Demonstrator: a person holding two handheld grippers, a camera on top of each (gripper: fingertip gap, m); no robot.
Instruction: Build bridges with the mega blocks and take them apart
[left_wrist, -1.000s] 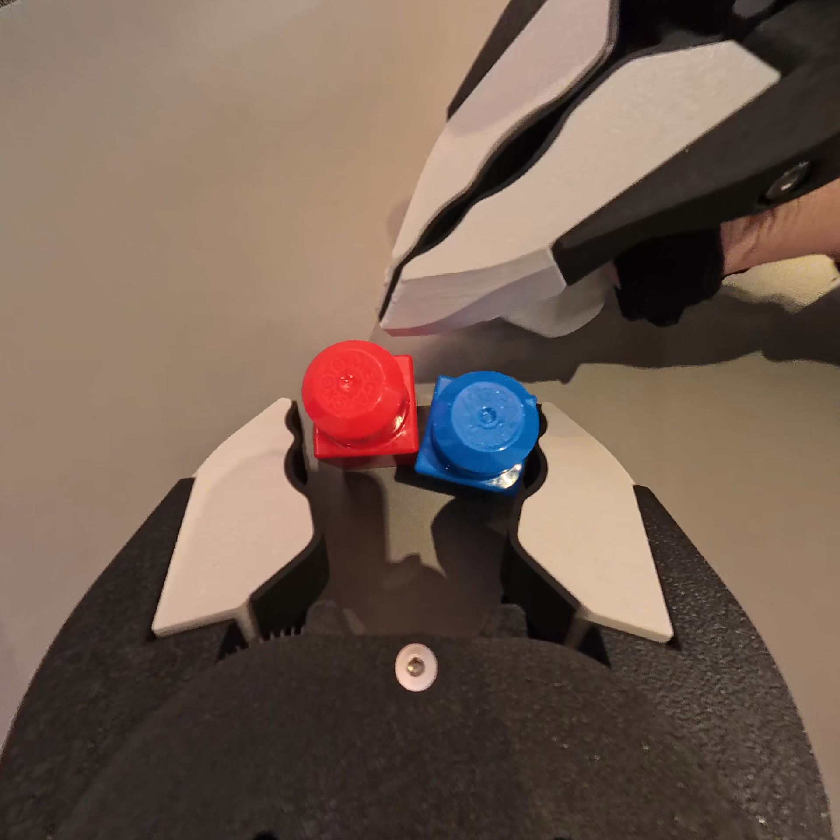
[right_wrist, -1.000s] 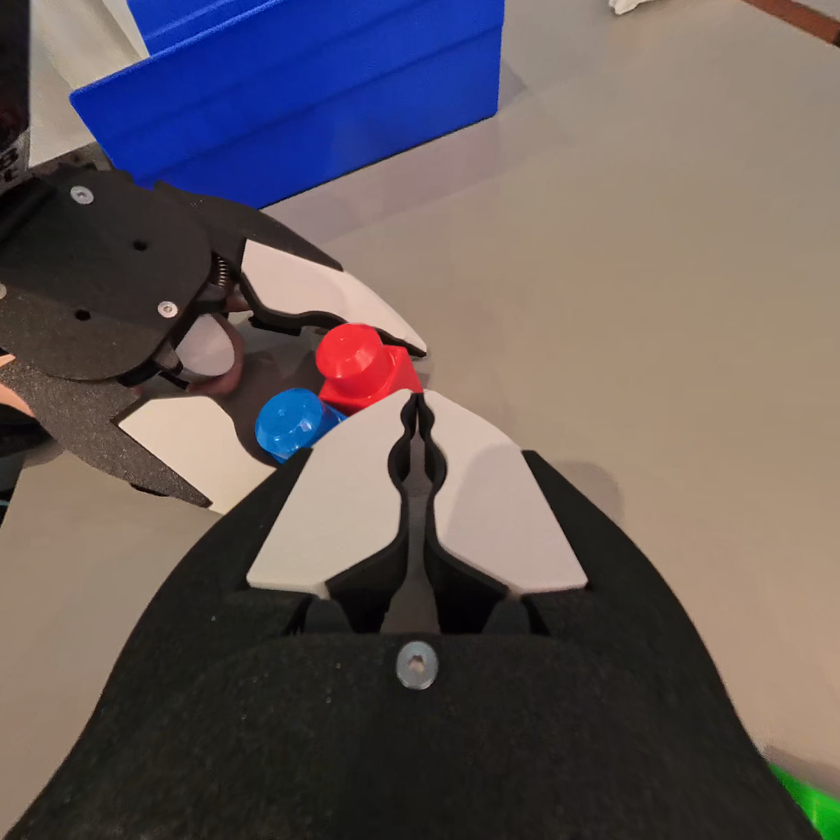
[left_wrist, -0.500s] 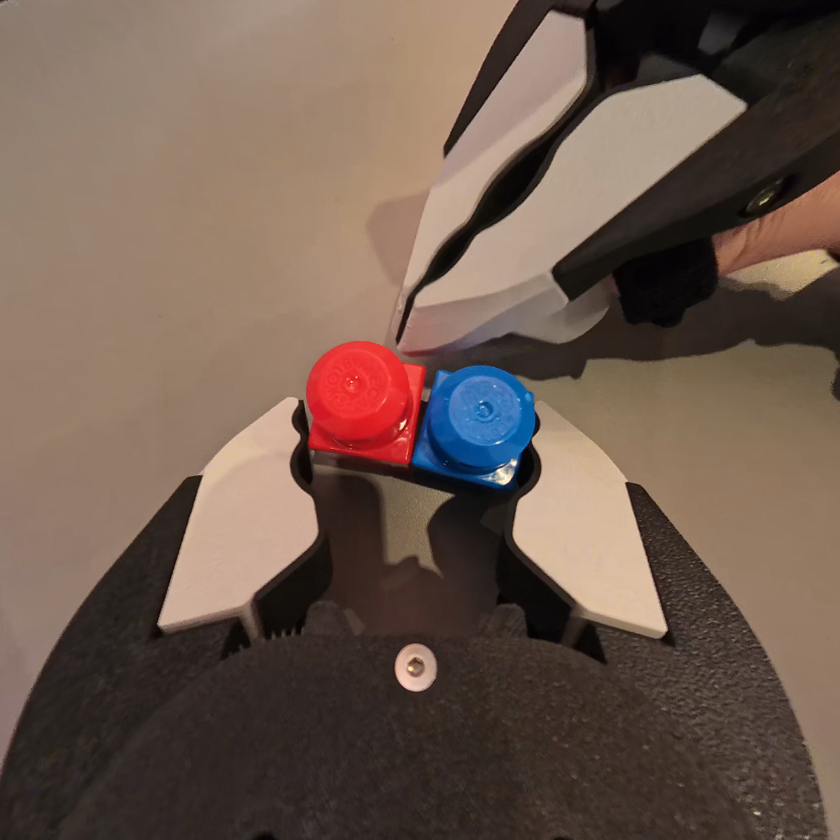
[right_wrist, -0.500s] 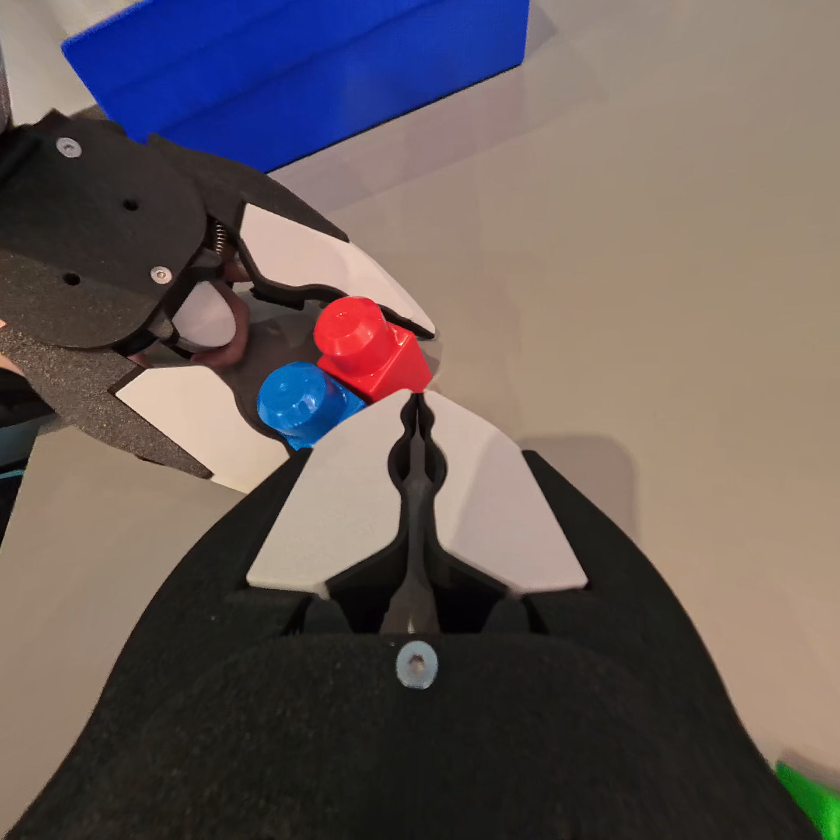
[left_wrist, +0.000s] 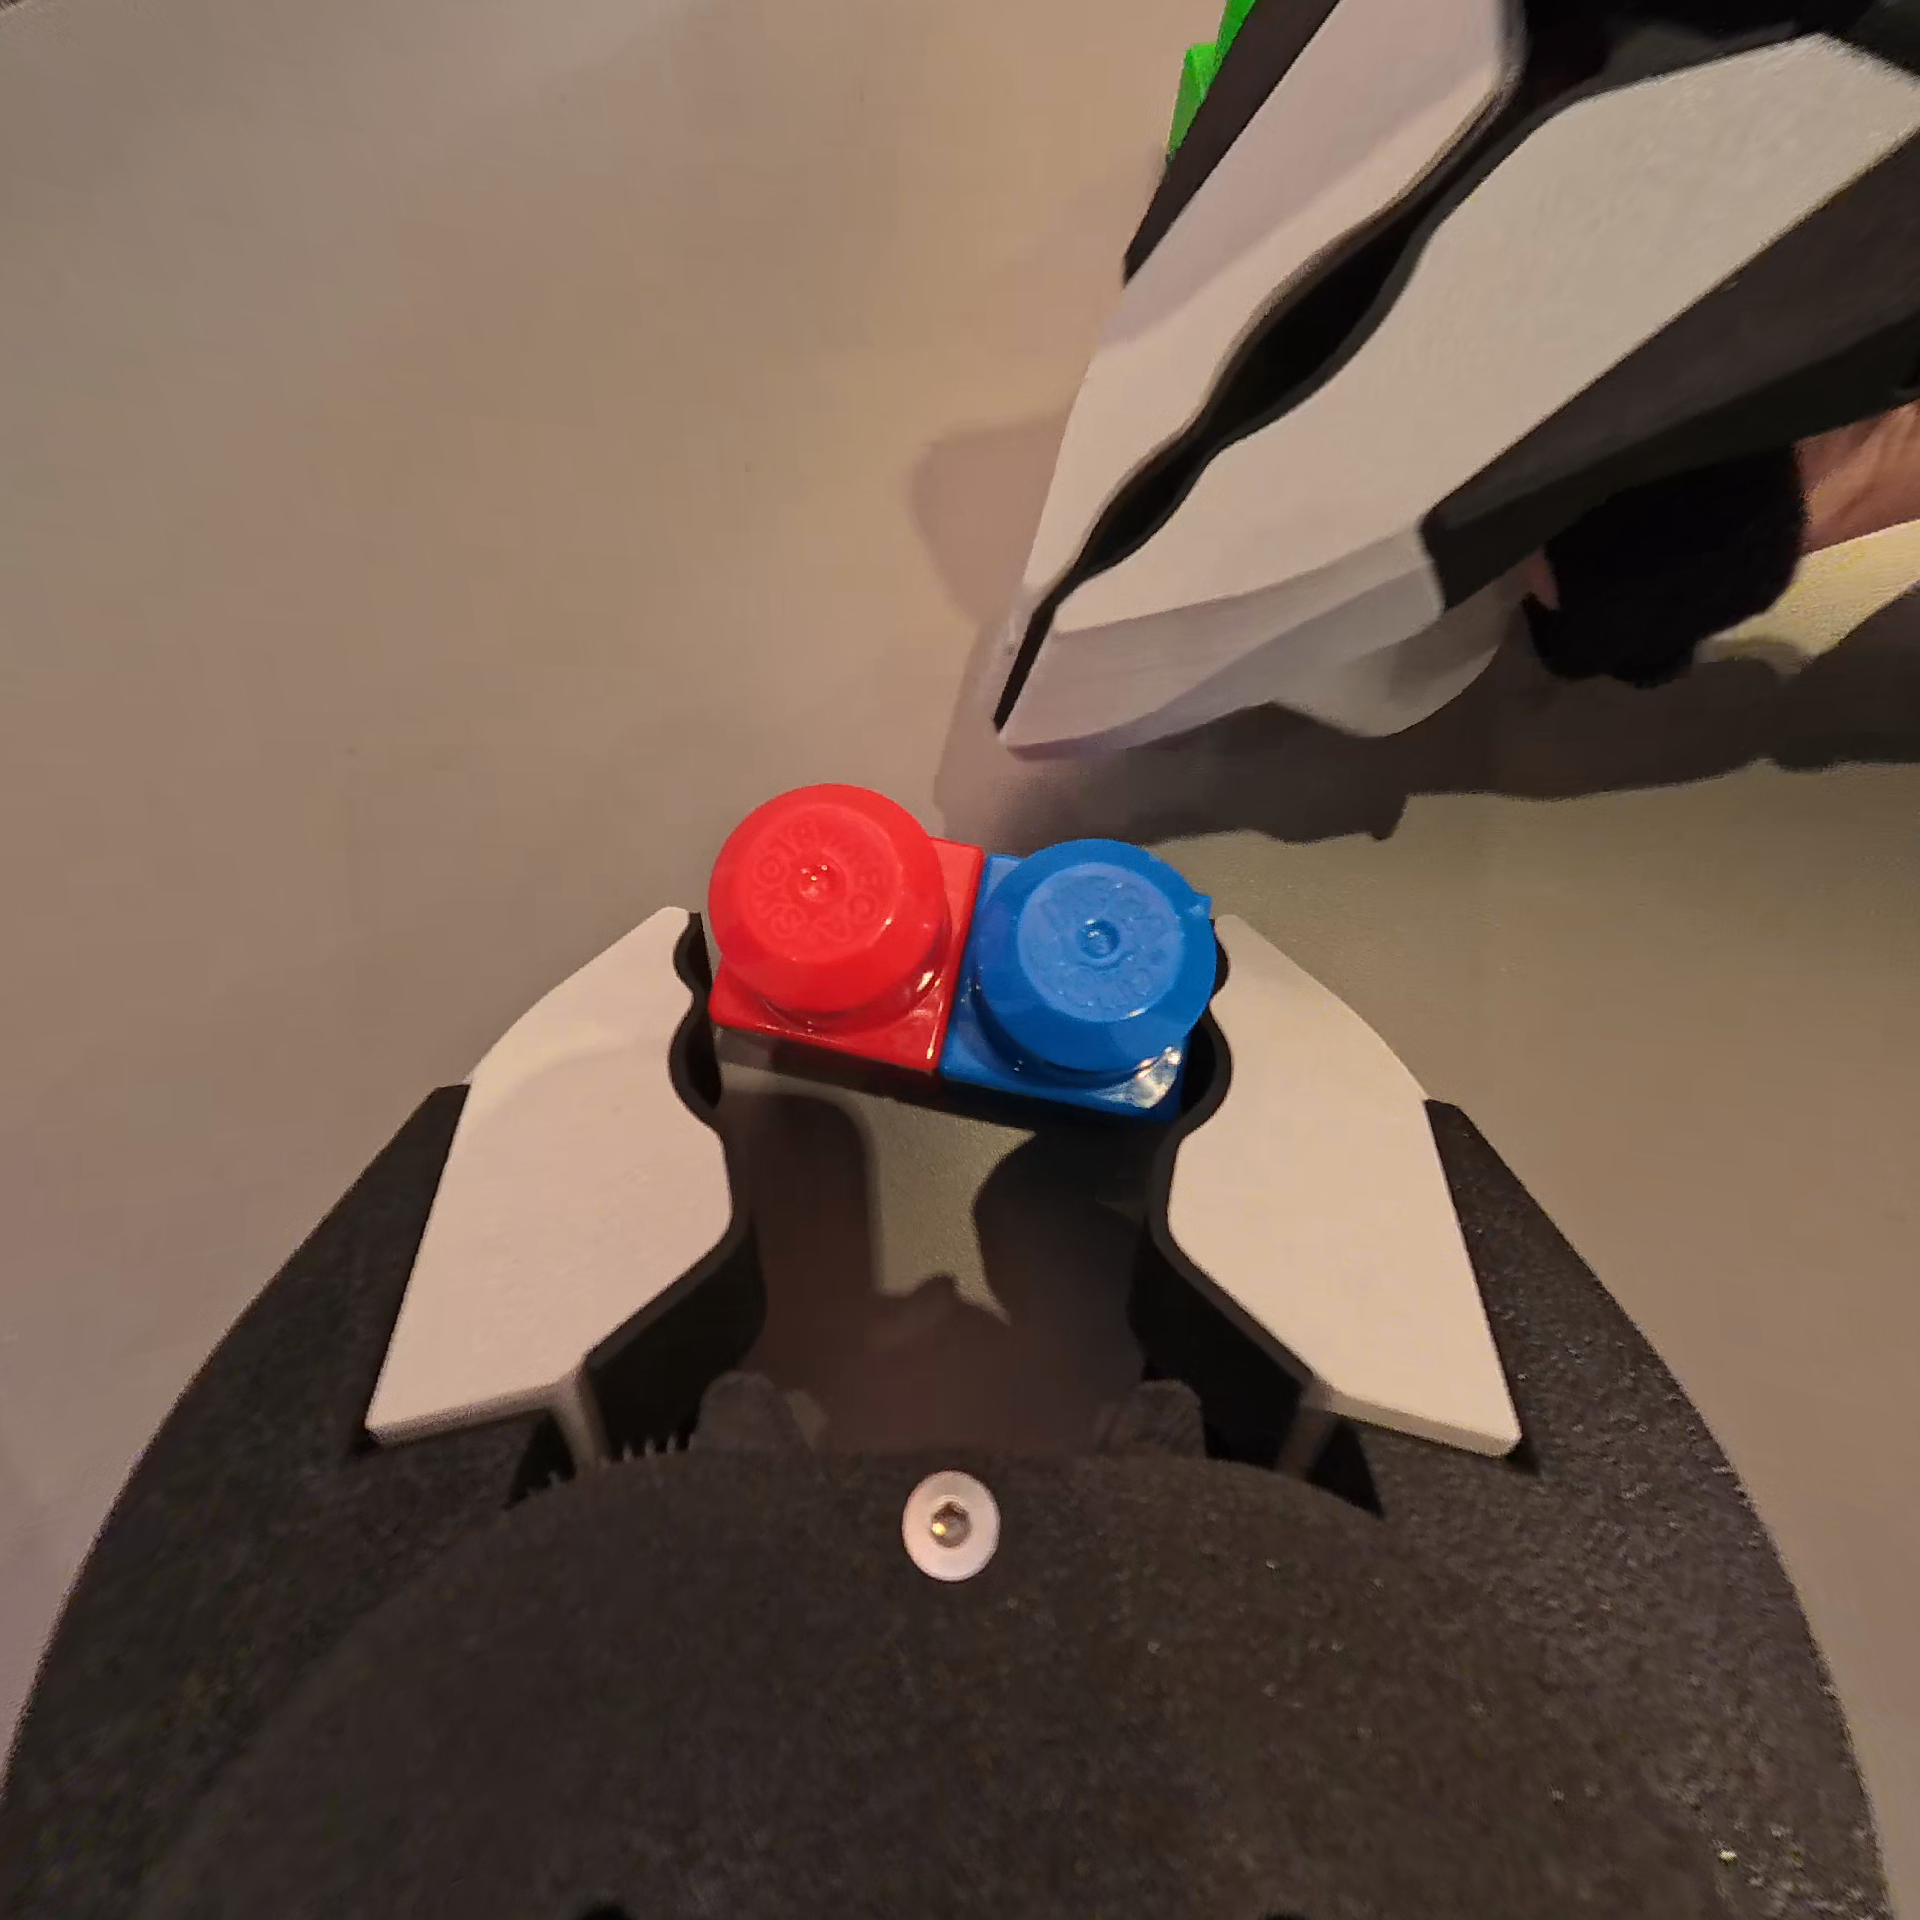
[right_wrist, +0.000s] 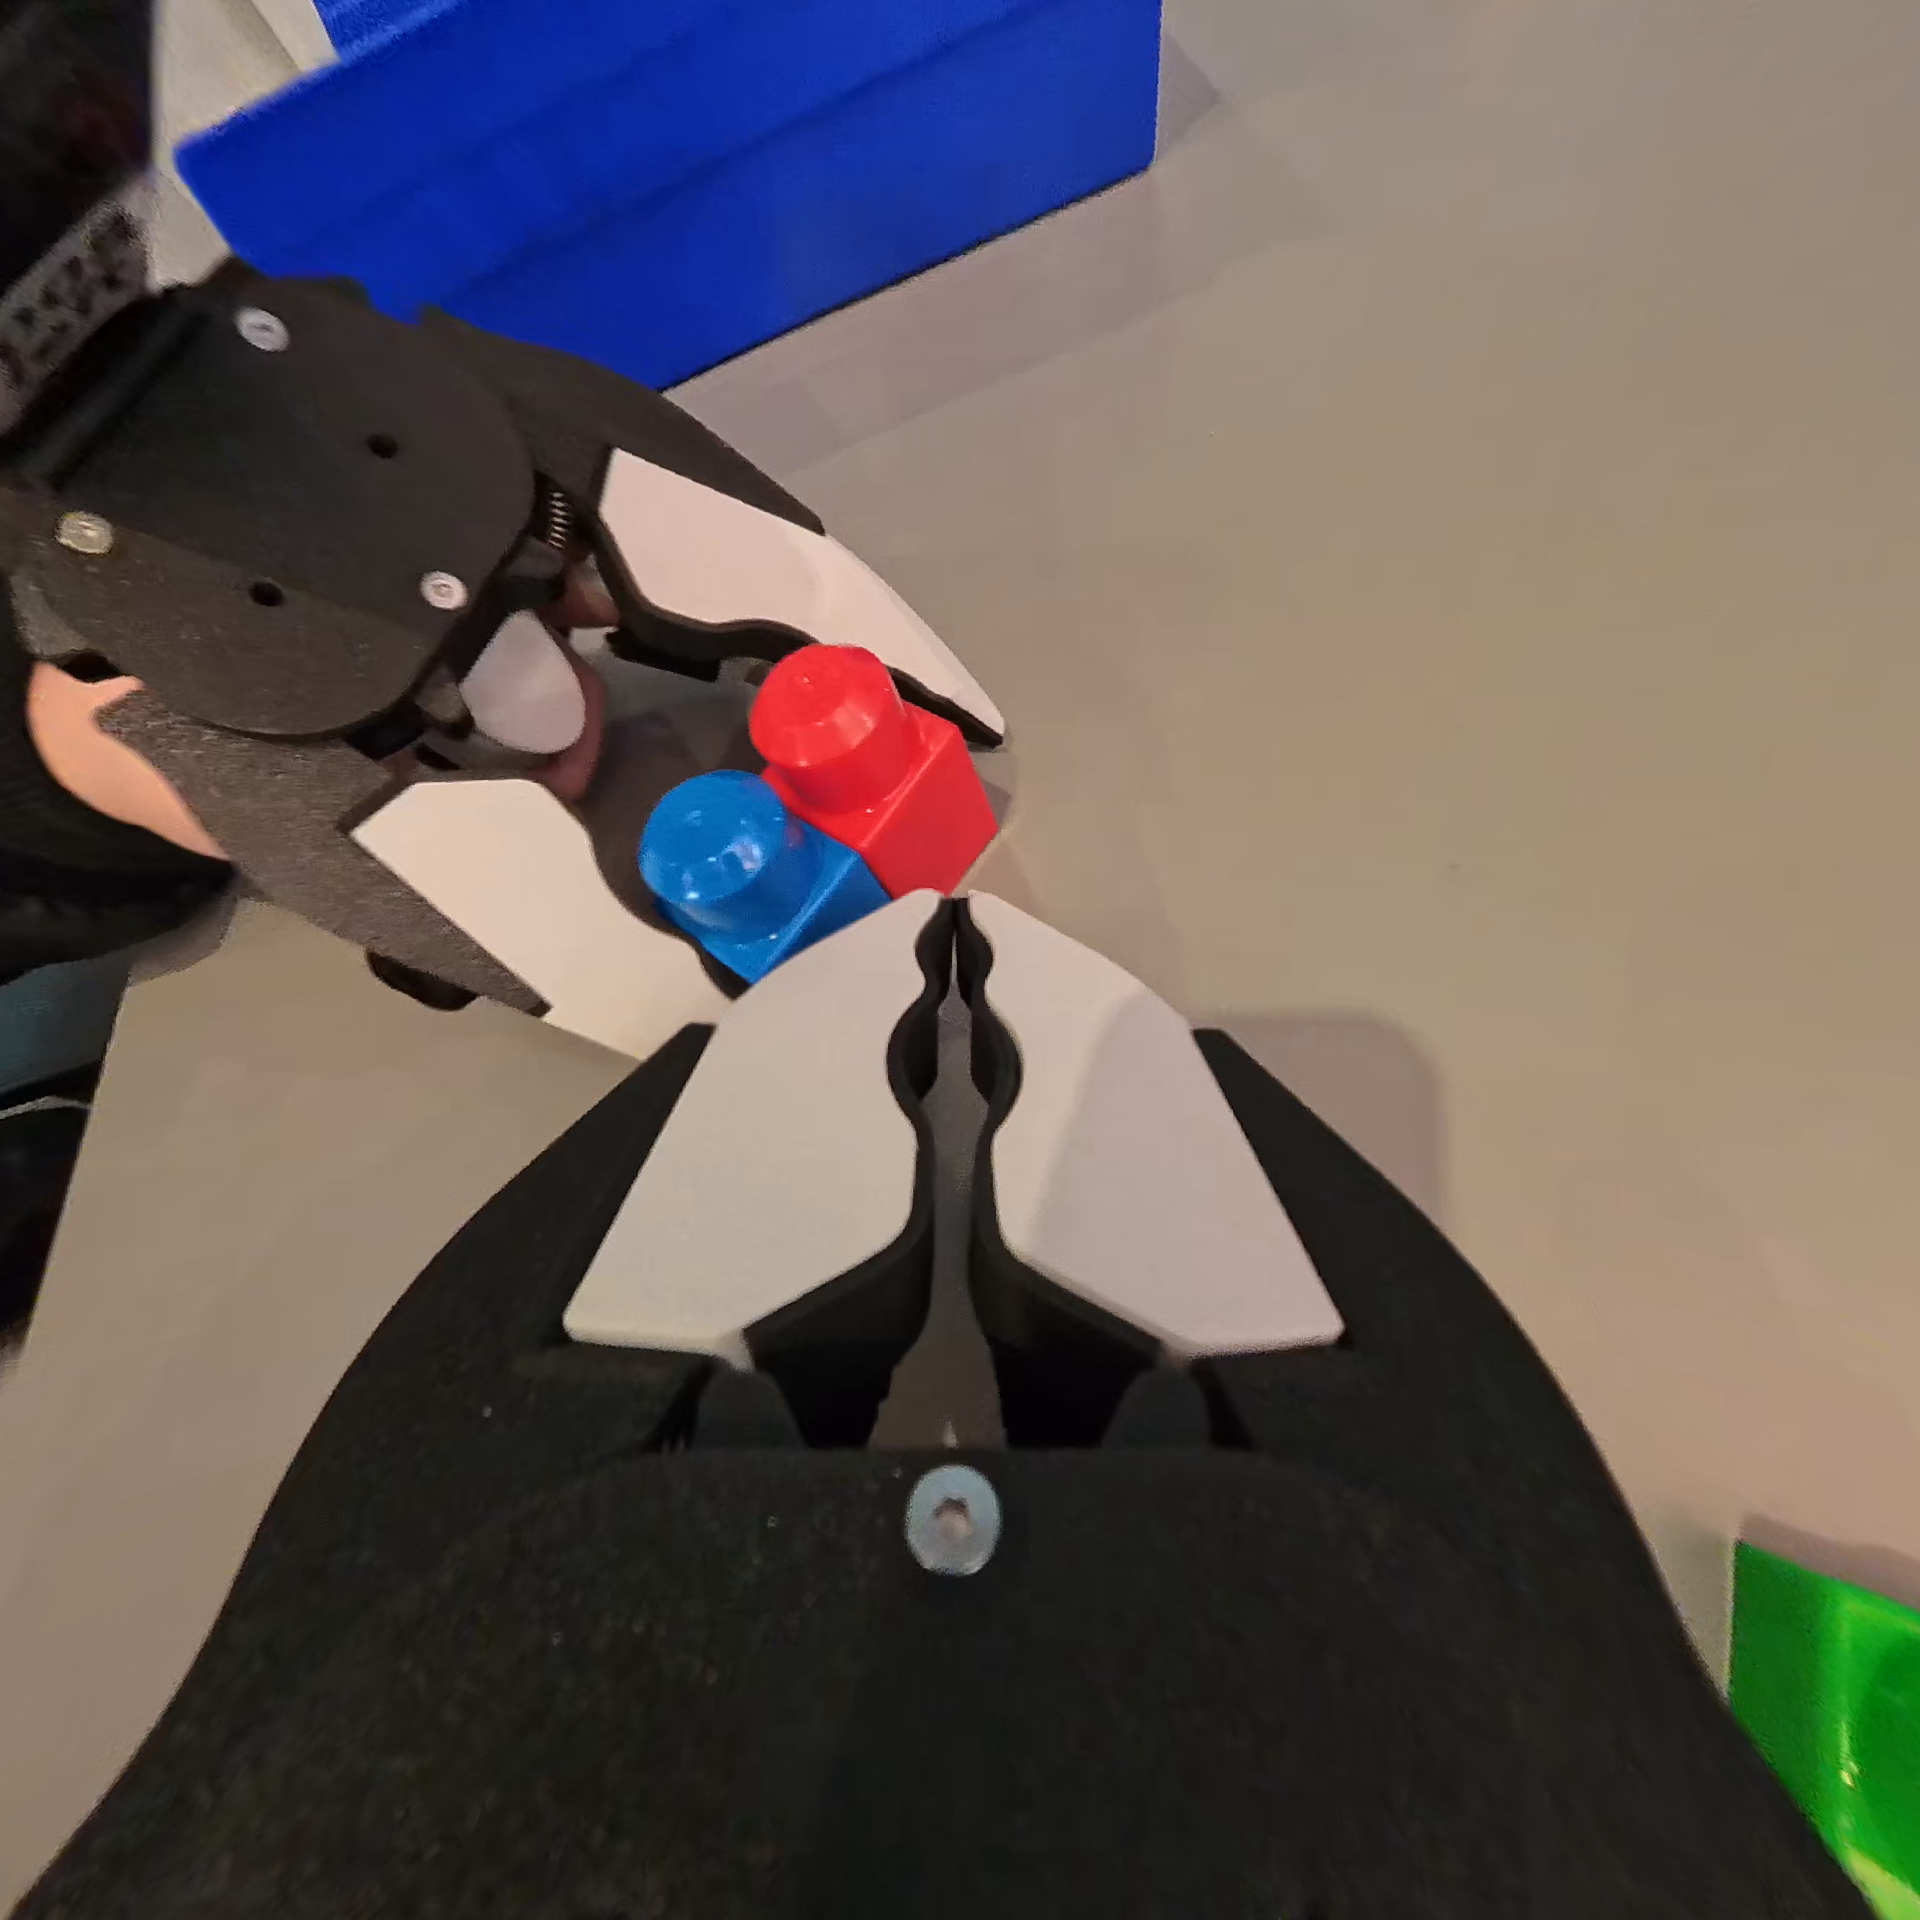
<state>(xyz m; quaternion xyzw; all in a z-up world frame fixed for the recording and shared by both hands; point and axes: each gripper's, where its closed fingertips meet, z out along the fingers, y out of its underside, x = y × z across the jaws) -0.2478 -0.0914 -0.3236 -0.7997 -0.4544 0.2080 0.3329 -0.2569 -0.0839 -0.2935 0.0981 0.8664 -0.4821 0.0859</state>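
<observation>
A red one-stud block (left_wrist: 831, 935) and a blue one-stud block (left_wrist: 1086, 971) stand side by side on the grey table, pressed flush together. My left gripper (left_wrist: 951, 925) is shut on the pair, one finger on the red block's outer side and the other on the blue's. In the right wrist view the pair shows as red (right_wrist: 883, 769) and blue (right_wrist: 748, 873) inside the left gripper (right_wrist: 842, 862). My right gripper (right_wrist: 951, 906) is shut and empty. It hovers just beyond the blocks, apart from them, and also shows in the left wrist view (left_wrist: 1023, 696).
A blue bin (right_wrist: 675, 177) stands behind the left gripper. A green block (right_wrist: 1829, 1704) lies by the right gripper and peeks out behind it in the left wrist view (left_wrist: 1205, 73). A hand (right_wrist: 94, 758) holds the left gripper. Less than 4 cm separates the two grippers' tips.
The red and blue blocks were apart and skewed and now sit flush, as the left fingers closed on them. The shut right gripper has drawn back and up from the blocks.
</observation>
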